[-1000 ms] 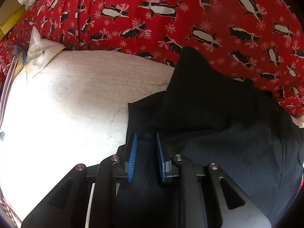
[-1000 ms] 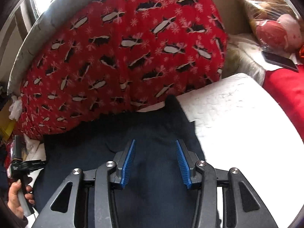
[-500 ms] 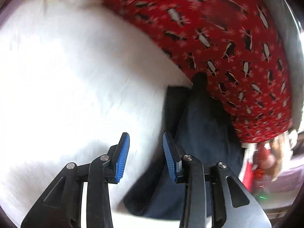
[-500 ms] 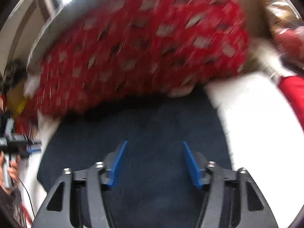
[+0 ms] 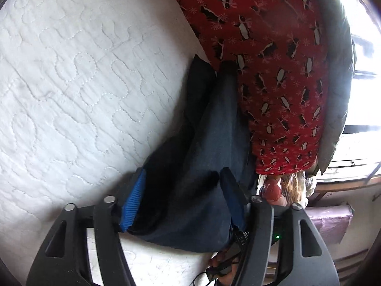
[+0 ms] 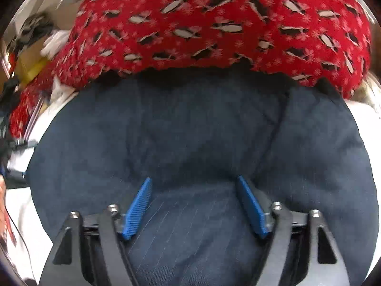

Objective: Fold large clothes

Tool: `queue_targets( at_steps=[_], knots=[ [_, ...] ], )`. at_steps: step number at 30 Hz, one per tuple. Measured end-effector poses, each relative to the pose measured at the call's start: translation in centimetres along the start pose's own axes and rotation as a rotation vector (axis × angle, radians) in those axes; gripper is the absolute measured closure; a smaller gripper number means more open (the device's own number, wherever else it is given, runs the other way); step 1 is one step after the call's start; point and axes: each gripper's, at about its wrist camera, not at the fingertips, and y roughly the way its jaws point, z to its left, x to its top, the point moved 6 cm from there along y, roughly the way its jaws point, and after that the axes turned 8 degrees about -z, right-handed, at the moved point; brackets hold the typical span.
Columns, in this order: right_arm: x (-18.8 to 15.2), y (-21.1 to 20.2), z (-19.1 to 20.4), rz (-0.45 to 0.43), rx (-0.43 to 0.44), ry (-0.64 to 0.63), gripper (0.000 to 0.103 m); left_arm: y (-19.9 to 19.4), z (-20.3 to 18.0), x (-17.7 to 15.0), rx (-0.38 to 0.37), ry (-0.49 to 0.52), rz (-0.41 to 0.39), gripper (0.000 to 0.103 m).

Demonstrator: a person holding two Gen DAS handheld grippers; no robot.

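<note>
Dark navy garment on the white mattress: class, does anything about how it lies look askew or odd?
Yes. The dark navy garment is not lying squarely: its far edge runs under the red penguin-print blanket, and in the left wrist view one side is bunched in uneven folds on the white mattress.

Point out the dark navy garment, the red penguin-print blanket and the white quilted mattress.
dark navy garment [image 6: 202, 138]: right wrist view, its flat middle.
red penguin-print blanket [image 6: 214, 23]: right wrist view, its bulging front.
white quilted mattress [image 5: 71, 83]: left wrist view, bare stitched top.
</note>
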Motion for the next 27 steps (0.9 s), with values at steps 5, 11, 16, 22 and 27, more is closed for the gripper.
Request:
queue_targets(
  at_steps=[5, 11, 16, 22, 27],
  knots=[
    [-0.2, -0.3, 0.4, -0.017, 0.015, 0.029, 0.024, 1.6, -2.1, -1.1, 0.054, 0.132, 0.032, 0.016],
    [-0.7, -0.4, 0.1, -0.028, 0.006, 0.036, 0.021, 2.6, -4.3, -2.3, 0.16, 0.24, 0.018, 0.065],
    [0.0, 0.1, 0.2, 0.007, 0.003, 0.034, 0.021, 0.5, -7.0, -2.9, 0.09, 0.235, -0.03, 0.084],
    [0.7, -3.6, -3.1, -0.043, -0.037, 0.122, 0.024, -0.9, -12.4, -4.9, 0.025, 0.292, -0.052, 0.086],
    [0.2, -7.7, -8.1, -0.126, -0.194, 0.116, 0.023, -0.1, -17.0, -8.0, 0.01, 0.38, -0.035, 0.087]
  ],
)
